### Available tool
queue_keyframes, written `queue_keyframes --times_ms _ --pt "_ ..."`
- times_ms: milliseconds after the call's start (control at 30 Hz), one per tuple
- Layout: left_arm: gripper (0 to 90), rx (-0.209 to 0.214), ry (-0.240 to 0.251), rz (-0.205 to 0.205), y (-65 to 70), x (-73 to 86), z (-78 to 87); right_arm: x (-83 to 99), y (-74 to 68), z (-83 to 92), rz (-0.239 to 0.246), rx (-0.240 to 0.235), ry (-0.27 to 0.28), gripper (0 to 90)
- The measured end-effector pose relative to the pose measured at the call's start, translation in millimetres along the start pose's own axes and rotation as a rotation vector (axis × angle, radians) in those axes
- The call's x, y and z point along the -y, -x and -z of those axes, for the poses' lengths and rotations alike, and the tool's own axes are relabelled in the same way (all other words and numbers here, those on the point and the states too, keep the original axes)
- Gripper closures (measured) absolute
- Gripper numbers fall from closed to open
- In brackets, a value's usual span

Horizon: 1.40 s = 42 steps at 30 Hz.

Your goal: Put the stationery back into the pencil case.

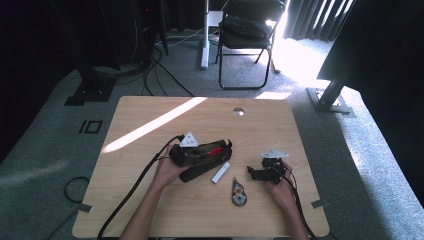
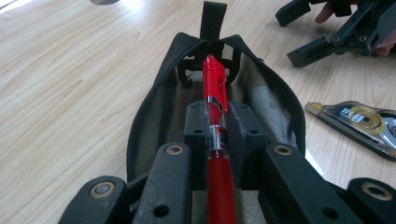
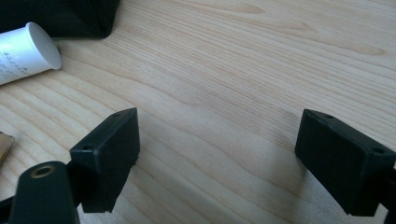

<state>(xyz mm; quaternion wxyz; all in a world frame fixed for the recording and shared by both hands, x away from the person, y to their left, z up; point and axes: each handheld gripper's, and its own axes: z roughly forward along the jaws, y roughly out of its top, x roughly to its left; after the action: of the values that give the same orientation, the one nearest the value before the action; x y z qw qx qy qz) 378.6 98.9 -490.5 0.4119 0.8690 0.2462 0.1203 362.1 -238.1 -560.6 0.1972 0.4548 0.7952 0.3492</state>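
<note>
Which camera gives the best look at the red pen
The left gripper view: the red pen runs up the middle, clamped between the left claw pads, its tip inside the open pencil case. The high view shows it as a thin red streak in the case.

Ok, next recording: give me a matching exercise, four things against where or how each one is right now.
1. red pen
2. pencil case
3. white tube
4. right gripper

a. lies on the table between the case and the correction tape
b. open over bare wood
c. clamped in the left gripper, tip inside the case
d. unzipped, lying on the table

Pairs: 1-c, 2-d, 3-a, 4-b
</note>
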Motion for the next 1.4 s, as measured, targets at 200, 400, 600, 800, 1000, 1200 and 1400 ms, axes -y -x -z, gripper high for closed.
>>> queue_keyframes --times_ms 200,400,600,800,1000,1200,1400 --pt "78.8 0.003 -0.013 0.003 0.3 1.2 -3.3 0.0 0.0 0.0 0.0 0.0 0.0 13.7" --pt "78.8 0.009 -0.023 0.004 0.9 2.0 -5.5 0.0 0.0 0.0 0.0 0.0 0.0 13.7" --pt "78.5 0.012 -0.029 0.01 0.2 2.4 -6.1 0.0 0.0 0.0 0.0 0.0 0.0 13.7" --pt "75.8 0.017 -0.023 0.015 -0.1 2.2 -6.0 0.0 0.0 0.0 0.0 0.0 0.0 13.7" --pt "71.5 0.015 -0.014 0.017 2.0 0.6 -3.1 0.0 0.0 0.0 0.0 0.0 0.0 13.7" --pt "70.0 0.008 0.002 0.011 5.8 -2.4 1.9 0.0 0.0 0.0 0.0 0.0 0.0 13.7" --pt "68.9 0.006 0.013 0.004 9.0 -4.6 5.7 0.0 0.0 0.0 0.0 0.0 0.0 13.7"
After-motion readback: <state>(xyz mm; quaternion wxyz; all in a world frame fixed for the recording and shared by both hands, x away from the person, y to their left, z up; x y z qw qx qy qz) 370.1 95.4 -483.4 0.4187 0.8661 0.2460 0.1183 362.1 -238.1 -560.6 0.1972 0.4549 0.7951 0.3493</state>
